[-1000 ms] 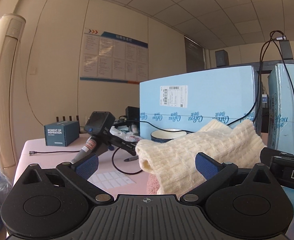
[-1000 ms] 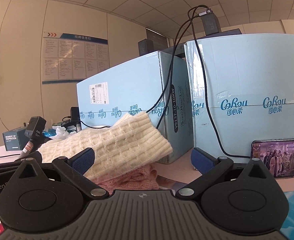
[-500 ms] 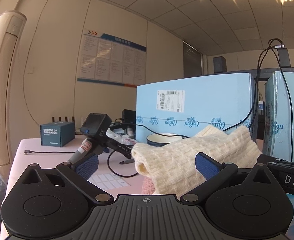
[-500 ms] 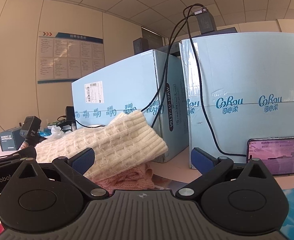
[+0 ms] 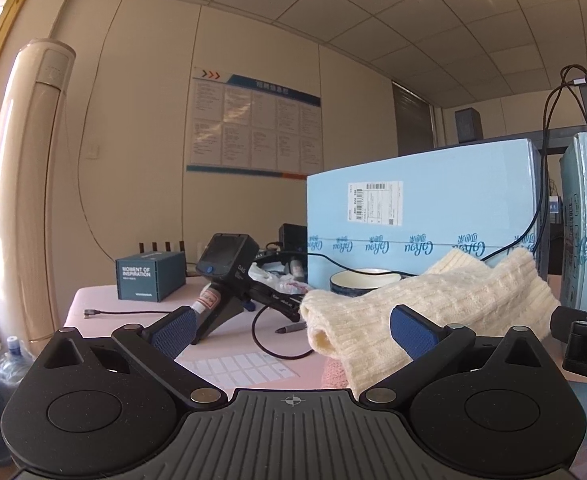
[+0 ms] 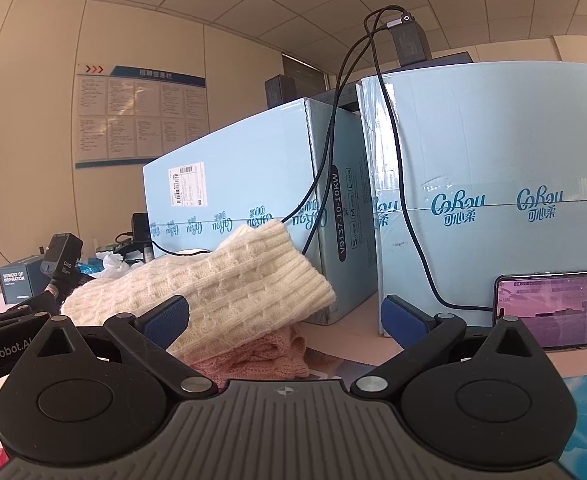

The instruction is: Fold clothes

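Ribbed cream knit garment (image 6: 221, 280) folded atop lacy pink knit (image 6: 253, 356).

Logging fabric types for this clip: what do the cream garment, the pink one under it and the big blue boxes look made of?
Cream garment: chunky knit, probably wool or acrylic; ribbed cable pattern, matte and fuzzy. Pink garment: finer openwork knit, soft and matte; fibre unclear. Blue boxes: printed cardboard with a slight sheen; taped seams and a shipping label show.
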A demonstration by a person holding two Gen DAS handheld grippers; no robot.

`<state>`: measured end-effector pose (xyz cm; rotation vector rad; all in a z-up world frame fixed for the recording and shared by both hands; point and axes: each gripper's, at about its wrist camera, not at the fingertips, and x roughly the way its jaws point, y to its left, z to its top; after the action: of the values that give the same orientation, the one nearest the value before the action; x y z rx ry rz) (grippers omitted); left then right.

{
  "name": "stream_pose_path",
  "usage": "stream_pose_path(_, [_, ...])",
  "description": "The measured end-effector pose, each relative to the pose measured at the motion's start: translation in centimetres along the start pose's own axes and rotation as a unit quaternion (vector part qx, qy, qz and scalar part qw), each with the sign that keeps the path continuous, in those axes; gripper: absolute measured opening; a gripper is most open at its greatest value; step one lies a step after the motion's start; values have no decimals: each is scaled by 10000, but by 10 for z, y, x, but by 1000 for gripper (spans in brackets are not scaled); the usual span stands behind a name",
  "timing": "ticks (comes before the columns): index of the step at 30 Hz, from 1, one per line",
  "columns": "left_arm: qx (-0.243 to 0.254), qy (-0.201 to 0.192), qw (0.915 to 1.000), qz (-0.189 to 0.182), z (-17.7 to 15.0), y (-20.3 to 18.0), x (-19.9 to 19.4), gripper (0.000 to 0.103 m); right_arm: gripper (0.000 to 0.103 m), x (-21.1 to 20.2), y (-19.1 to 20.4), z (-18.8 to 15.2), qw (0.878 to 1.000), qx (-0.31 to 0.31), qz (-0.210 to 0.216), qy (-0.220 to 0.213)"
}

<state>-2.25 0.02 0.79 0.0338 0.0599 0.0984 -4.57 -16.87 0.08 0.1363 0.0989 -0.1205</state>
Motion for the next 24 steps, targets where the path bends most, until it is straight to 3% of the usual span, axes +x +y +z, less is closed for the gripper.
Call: stream_pose_path(24, [235,-16,9997,-78,-1,-7,0,103,103,3,-3,0,9999,82,50,79])
